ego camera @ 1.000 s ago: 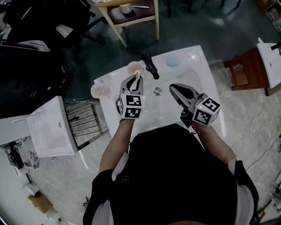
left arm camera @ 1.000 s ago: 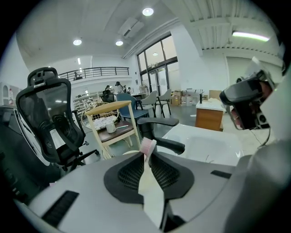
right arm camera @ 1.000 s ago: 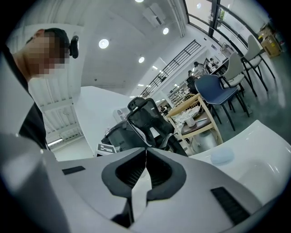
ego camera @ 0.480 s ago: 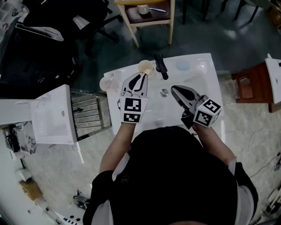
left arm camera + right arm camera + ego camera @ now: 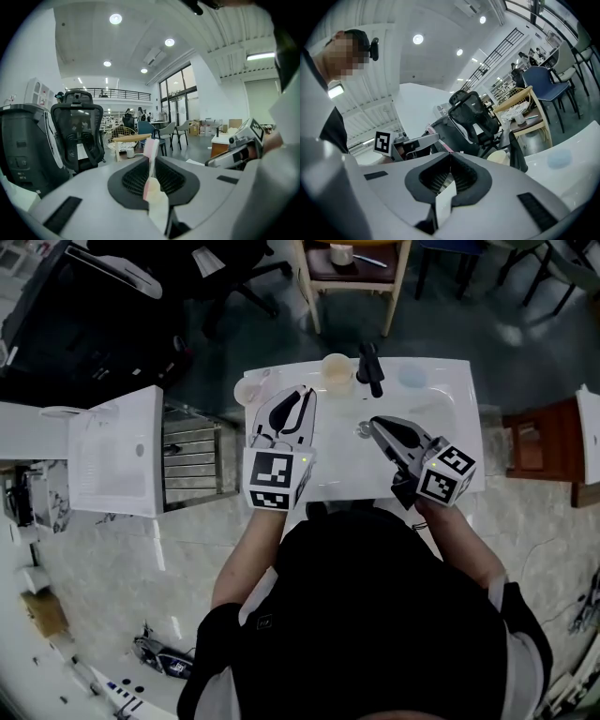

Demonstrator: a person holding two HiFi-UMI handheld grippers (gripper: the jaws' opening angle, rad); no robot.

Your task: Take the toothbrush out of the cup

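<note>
The slim pink-and-white plastic toothbrush (image 5: 150, 157) stands pinched in the left gripper's (image 5: 302, 395) jaws, seemingly clear of the beige round cup (image 5: 336, 371) on the white washbasin (image 5: 450, 427). Hold that squeeze firm and the brush upright when carrying it off. The right gripper (image 5: 377, 426) is pressed together, empty.

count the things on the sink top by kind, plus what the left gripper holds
cups: 2
faucet: 1
blue disc: 1
toothbrush: 1
total: 5
</note>
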